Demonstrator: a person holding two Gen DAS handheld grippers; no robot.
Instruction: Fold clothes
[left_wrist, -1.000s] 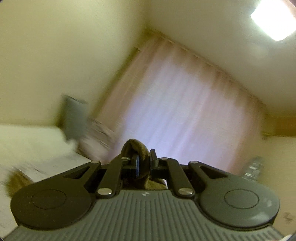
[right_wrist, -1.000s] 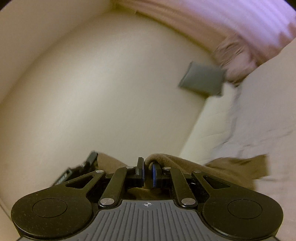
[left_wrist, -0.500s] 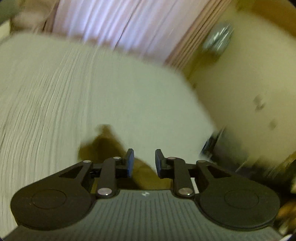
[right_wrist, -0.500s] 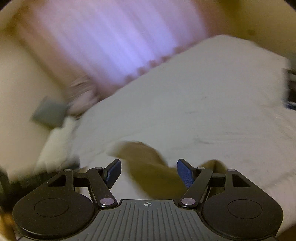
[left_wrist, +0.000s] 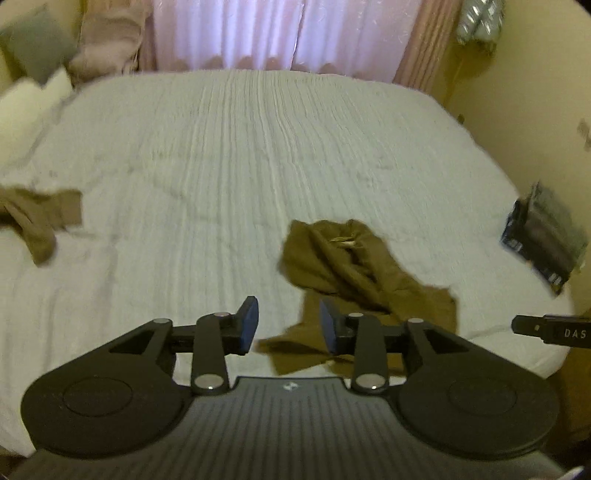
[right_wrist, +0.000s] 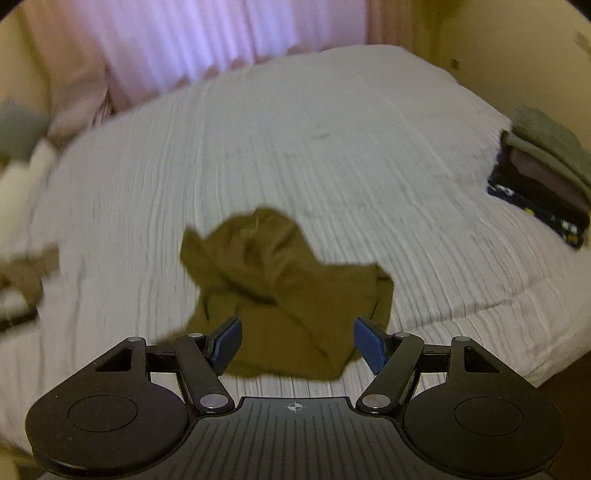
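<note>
Both tools are now hanging tilted down over the bed (left_wrist: 229, 155), where a second ago each was clamped on olive cloth and facing the wall and curtain. That olive garment (left_wrist: 354, 266) is now lying crumpled on the white ribbed bedspread near the front edge, released. The left tool (left_wrist: 289, 325) is opening, its blue pads partly apart with only a low corner of the garment showing behind the gap, nothing pressed between them. The right tool (right_wrist: 297, 345) is standing wide, the garment (right_wrist: 284, 291) spreading beyond and between its fingers but not touched by the pads.

Nothing is lying between either tool and the garment. A stack of folded clothes (right_wrist: 543, 173), grey on top and dark patterned at the bottom, is sitting at the bed's right edge, well apart from the garment. A second brown piece of clothing (left_wrist: 37, 218) is lying at the far left of the bed. Pillows (left_wrist: 29, 99) and a grey cushion (left_wrist: 35, 48) are bunching at the far left corner, with a pink curtain (left_wrist: 277, 33) behind.

Only the left view is showing a dark bar lettered "DAS" (left_wrist: 554, 330) poking in at the right, and it is showing the brown piece sharply; the right view is blurring it.
</note>
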